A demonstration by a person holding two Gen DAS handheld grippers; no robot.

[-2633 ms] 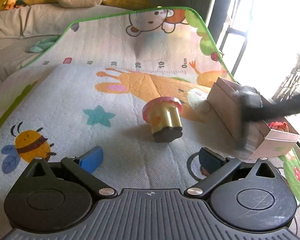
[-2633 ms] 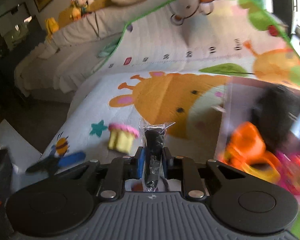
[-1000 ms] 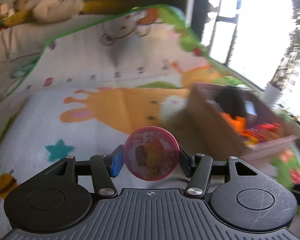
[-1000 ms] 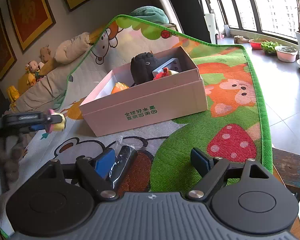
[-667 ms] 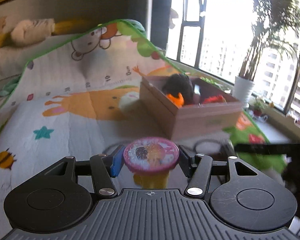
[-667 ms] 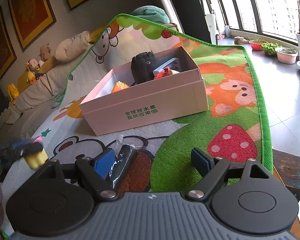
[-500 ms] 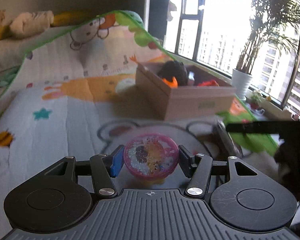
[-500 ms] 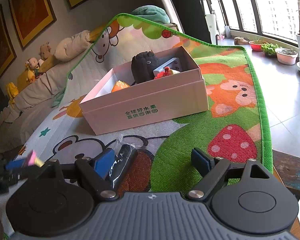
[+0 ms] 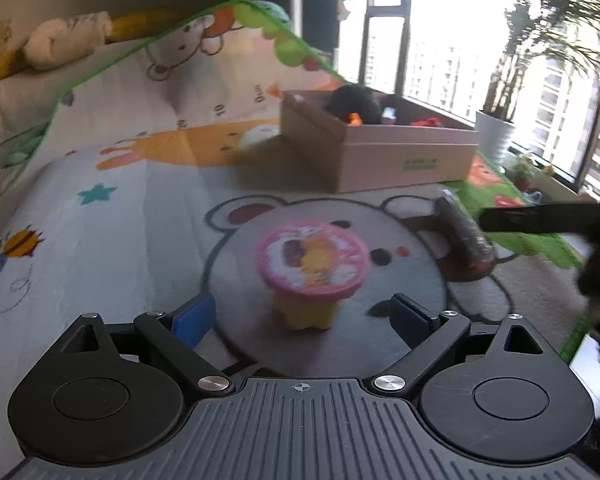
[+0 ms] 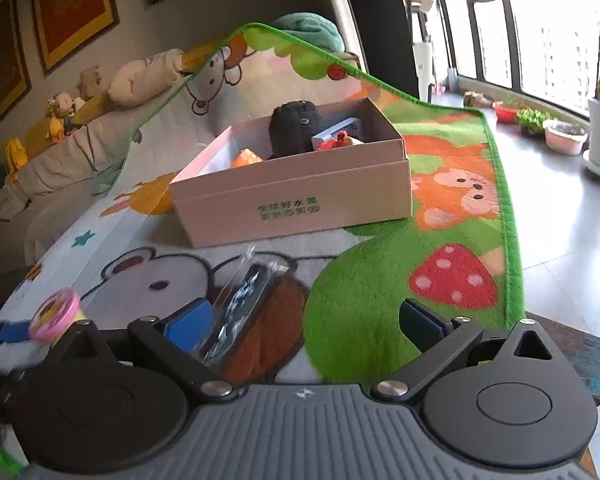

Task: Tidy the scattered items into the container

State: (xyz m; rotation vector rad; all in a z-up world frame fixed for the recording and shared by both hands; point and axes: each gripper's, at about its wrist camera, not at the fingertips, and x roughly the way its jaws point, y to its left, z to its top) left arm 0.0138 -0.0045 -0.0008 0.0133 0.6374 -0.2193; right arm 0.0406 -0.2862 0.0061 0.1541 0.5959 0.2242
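Observation:
A yellow cup with a pink lid (image 9: 314,276) stands upright on the play mat (image 9: 140,240). My left gripper (image 9: 302,316) straddles it; its jaws are opening and neither pad touches the cup. A black packet in clear wrap (image 10: 240,300) lies on the mat between the opening jaws of my right gripper (image 10: 306,324), close to the blue pad and not squeezed. The pink cardboard box (image 10: 292,196) sits beyond, holding a black plush and small toys. In the left wrist view the box (image 9: 380,152) and the packet (image 9: 464,236) show too, and the cup (image 10: 56,316) is at the right view's left edge.
The mat's green border (image 10: 508,216) ends at a tiled floor with plant pots (image 10: 564,136) by the window. A bare wooden corner (image 10: 580,352) shows near right. A sofa with plush toys (image 10: 140,76) lies behind the mat.
The left gripper swung the cup over near the packet, set it on the mat and spread its jaws off it. The right gripper's jaws widened a little around the packet.

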